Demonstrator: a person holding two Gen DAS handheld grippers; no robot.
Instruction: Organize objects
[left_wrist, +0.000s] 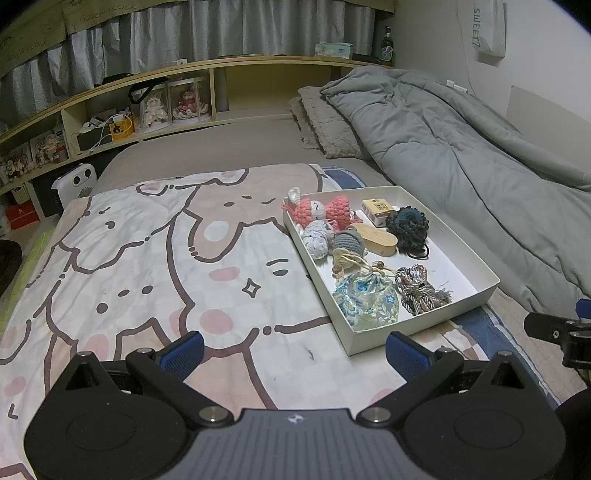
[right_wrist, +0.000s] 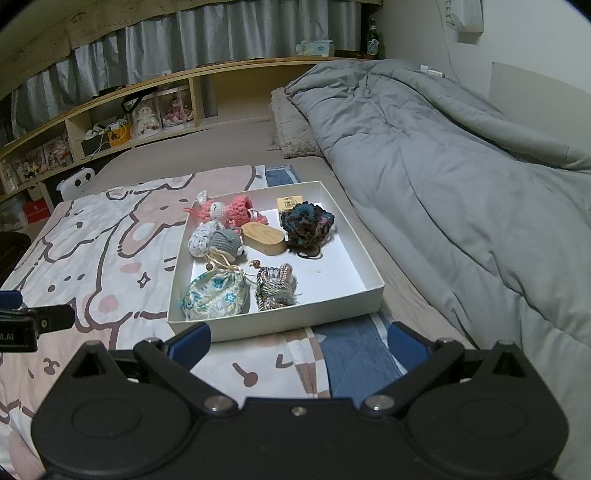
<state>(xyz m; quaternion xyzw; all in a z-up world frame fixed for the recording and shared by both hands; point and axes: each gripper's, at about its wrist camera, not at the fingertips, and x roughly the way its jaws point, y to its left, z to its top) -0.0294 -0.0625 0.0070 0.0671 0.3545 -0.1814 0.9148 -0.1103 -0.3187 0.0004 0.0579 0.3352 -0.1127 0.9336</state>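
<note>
A shallow white box (left_wrist: 436, 321) (right_wrist: 280, 321) lies on the cartoon blanket (left_wrist: 147, 266) on a bed. It holds several small things: pink crochet toys (left_wrist: 325, 210) (right_wrist: 232, 208), a white-blue crochet ball (left_wrist: 316, 236), a grey crochet ball (right_wrist: 225, 240), a wooden oval case (left_wrist: 376, 240) (right_wrist: 267, 238), a dark scrunchie (left_wrist: 408, 225) (right_wrist: 306, 221), a small yellow box (left_wrist: 376, 208), a floral drawstring pouch (left_wrist: 365, 302) (right_wrist: 214, 295) and a bundle of braided cord (left_wrist: 421, 290) (right_wrist: 275, 288). My left gripper (left_wrist: 293, 350) is open and empty, left of the box's near corner. My right gripper (right_wrist: 299, 345) is open and empty, just before the box's near wall.
A rumpled grey duvet (left_wrist: 461, 147) (right_wrist: 461, 177) lies along the right of the bed, with a fuzzy pillow (left_wrist: 325, 125) behind. A wooden shelf (left_wrist: 110, 122) with dolls and clutter runs along the far left. A white heater (left_wrist: 74, 181) stands beside the bed.
</note>
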